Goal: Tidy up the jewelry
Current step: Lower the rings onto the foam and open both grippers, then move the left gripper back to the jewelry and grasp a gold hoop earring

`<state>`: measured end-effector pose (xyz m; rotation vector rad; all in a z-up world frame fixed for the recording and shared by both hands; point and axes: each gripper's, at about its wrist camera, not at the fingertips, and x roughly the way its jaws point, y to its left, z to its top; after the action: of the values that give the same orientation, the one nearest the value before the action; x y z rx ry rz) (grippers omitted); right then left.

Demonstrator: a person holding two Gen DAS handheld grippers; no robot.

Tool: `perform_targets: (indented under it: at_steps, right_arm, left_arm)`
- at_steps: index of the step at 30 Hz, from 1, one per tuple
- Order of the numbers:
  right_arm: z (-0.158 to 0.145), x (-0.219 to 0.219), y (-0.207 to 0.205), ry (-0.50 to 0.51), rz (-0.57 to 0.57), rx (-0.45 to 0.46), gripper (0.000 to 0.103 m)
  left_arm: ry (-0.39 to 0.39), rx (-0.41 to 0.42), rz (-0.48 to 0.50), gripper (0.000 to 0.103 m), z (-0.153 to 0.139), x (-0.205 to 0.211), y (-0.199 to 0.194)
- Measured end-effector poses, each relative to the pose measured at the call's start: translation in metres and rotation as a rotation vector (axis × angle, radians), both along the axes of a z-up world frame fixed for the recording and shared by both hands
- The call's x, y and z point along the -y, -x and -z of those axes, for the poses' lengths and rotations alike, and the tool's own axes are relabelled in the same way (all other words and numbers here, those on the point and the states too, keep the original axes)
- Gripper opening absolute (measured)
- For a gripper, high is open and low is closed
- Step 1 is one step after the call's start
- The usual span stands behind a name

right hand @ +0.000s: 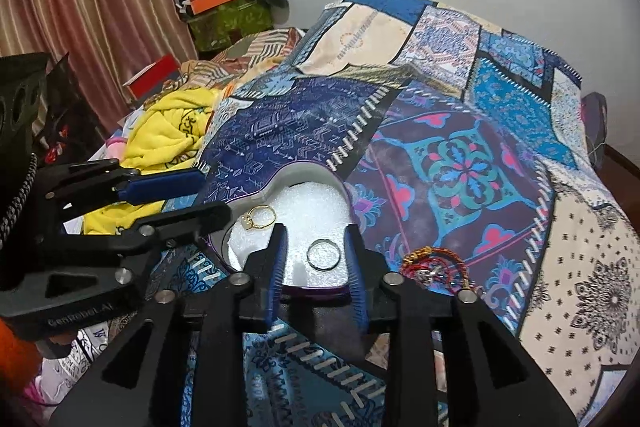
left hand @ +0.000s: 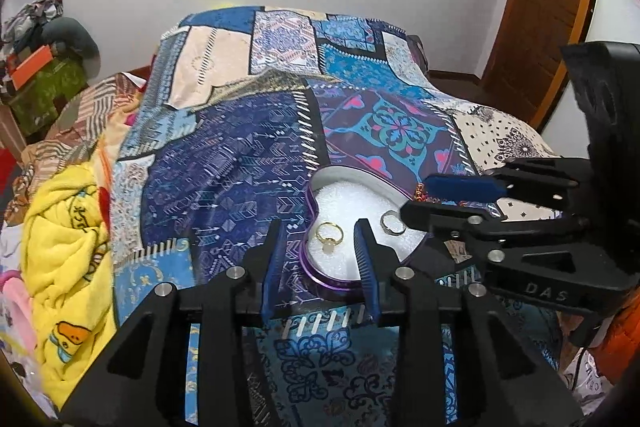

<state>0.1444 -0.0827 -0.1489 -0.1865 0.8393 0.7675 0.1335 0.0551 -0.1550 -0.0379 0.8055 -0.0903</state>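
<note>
Left gripper [left hand: 320,227]: its 2 blue fingers stand apart with nothing pinched; the gold ring lies between them, and the pads do not press on it.
Right gripper [right hand: 316,235]: its 2 blue fingers also stand apart; the silver ring lies in the gap, not squeezed.
Gold ring [left hand: 329,231]: 1 of these. It lies almost flat on the white foam, with its pale stone [right hand: 248,223] side turned toward the near edge of the box.
Silver ring [right hand: 323,255]: 1 of these, a plain band. It lies flat, so its hole faces up. It is apart from the gold ring.
Box [left hand: 316,271]: 1 heart-shaped box with a purple rim and white foam [right hand: 304,203] inside. Its long way runs from near the grippers toward the far end of the bed. Both rings are inside it.
Red string bracelet [right hand: 436,267]: 1, with gold beads. It lies on the bedspread just beside the box, outside it, on the right gripper's side.
Bedspread [right hand: 460,163]: 1 blue patchwork cover; the box sits on it.
Yellow blanket [left hand: 64,247]: 1, bunched up, well away from the box.
</note>
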Motion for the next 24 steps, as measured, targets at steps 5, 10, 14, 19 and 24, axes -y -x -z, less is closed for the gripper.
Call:
perform_targets:
  at_steps: [5, 10, 14, 19, 24]
  right_arm:
    - [-0.010, 0.010, 0.006, 0.005, 0.036, 0.037, 0.044]
    - [-0.015, 0.021, 0.011, 0.006, 0.059, 0.047, 0.044]
    - [-0.020, 0.036, 0.013, 0.002, 0.084, 0.054, 0.044]
    - [-0.020, 0.056, 0.014, 0.005, 0.120, 0.056, 0.044]
    - [-0.015, 0.083, 0.011, 0.020, 0.175, 0.044, 0.044]
  left_arm:
    - [-0.024, 0.012, -0.013, 0.054, -0.006, 0.003, 0.009]
    - [-0.035, 0.015, -0.005, 0.057, -0.010, 0.012, 0.015]
    - [-0.036, 0.019, 0.008, 0.058, -0.015, 0.023, 0.016]
    - [-0.024, 0.004, 0.049, 0.058, -0.015, 0.042, 0.012]
    - [-0.009, -0.032, 0.099, 0.058, -0.006, 0.064, 0.002]
